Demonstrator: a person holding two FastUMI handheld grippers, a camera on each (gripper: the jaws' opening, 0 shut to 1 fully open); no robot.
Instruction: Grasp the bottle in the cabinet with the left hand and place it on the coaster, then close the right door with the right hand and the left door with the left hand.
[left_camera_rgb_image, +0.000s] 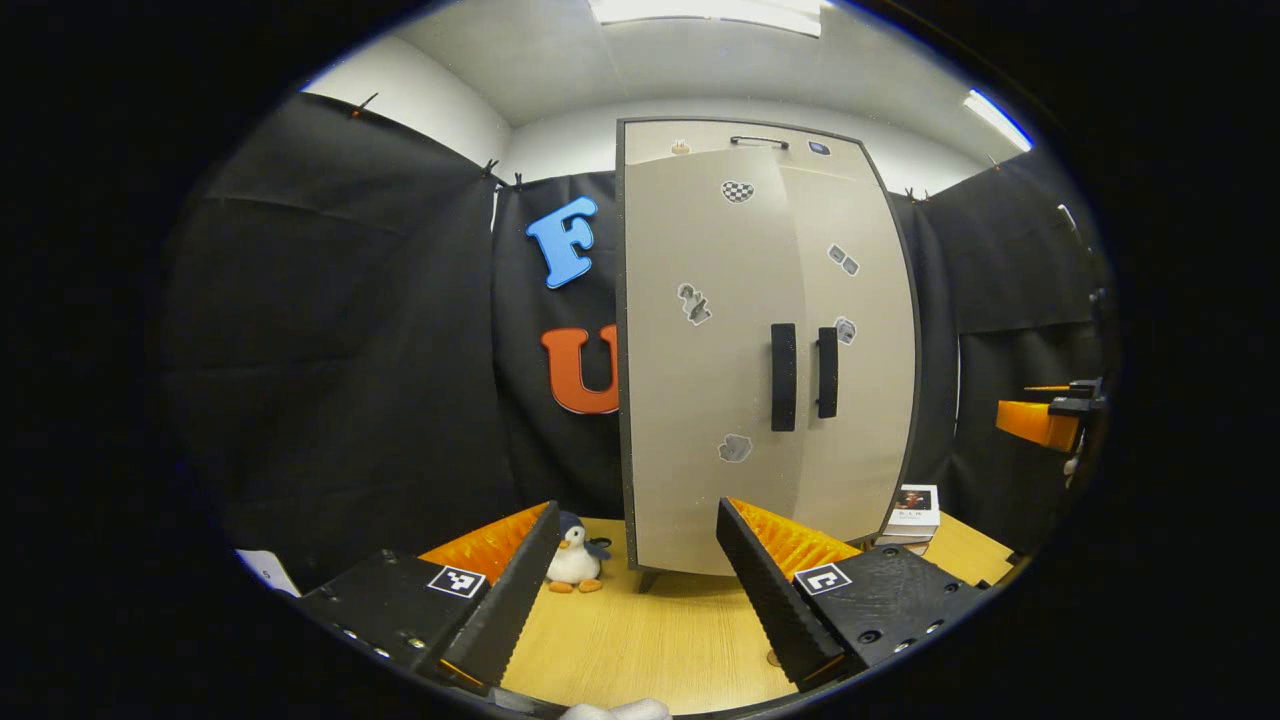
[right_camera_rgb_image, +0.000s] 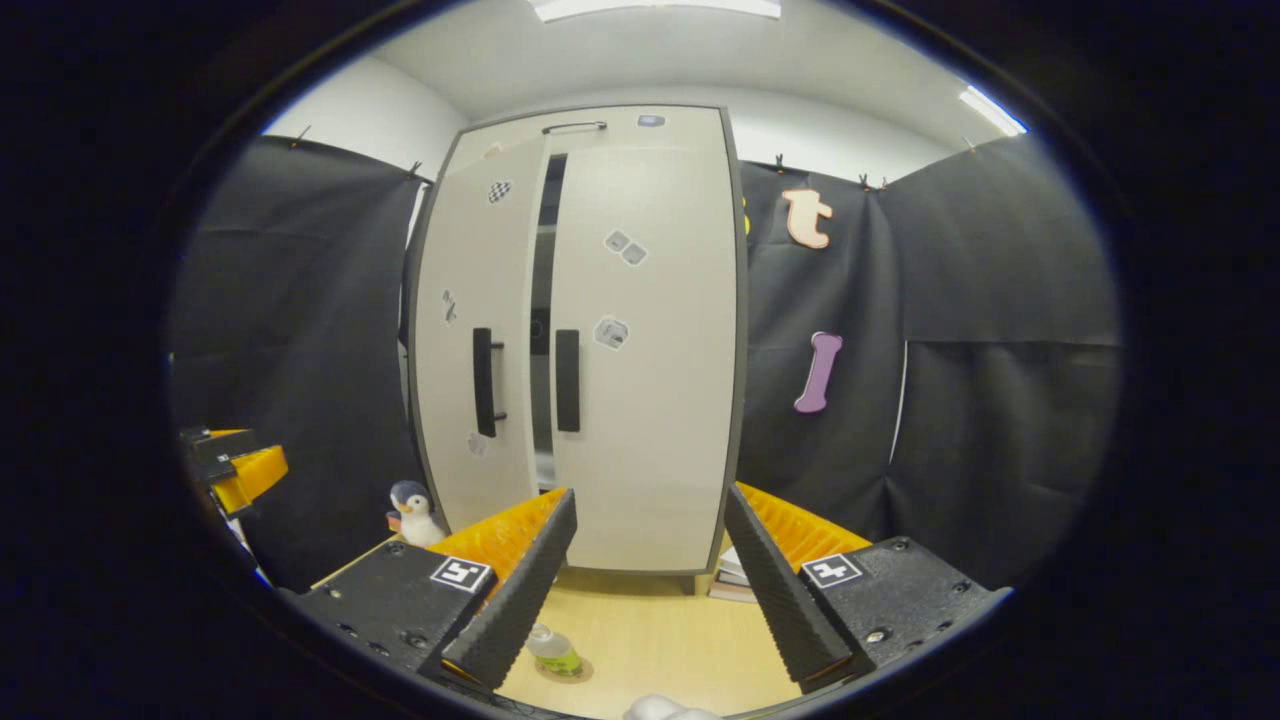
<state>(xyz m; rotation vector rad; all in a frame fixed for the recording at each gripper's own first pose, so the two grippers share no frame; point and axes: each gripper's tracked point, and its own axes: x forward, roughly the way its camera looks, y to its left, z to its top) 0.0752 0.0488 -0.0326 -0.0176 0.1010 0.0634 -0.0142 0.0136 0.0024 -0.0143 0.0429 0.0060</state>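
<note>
Wooden surface (right_camera_rgb_image: 650, 620) under our cabinet (right_camera_rgb_image: 640, 350), left door (right_camera_rgb_image: 480, 350) ajar, right door (right_camera_rgb_image: 645, 400) shut, bottle (right_camera_rgb_image: 553, 650) on coaster (right_camera_rgb_image: 582, 672), left gripper (left_camera_rgb_image: 630, 590) and right gripper (right_camera_rgb_image: 645, 580) jaws wide open, empty.

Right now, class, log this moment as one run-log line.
bottle: on table, out of cabinet | left door: ajar | right door: nearly shut | left claw: open | right claw: open

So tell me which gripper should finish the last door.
Left. The bottle already sits on the table and the right door looks shut; the left door stands slightly ajar. The open left gripper faces the cabinet nearer that door's side.
</note>
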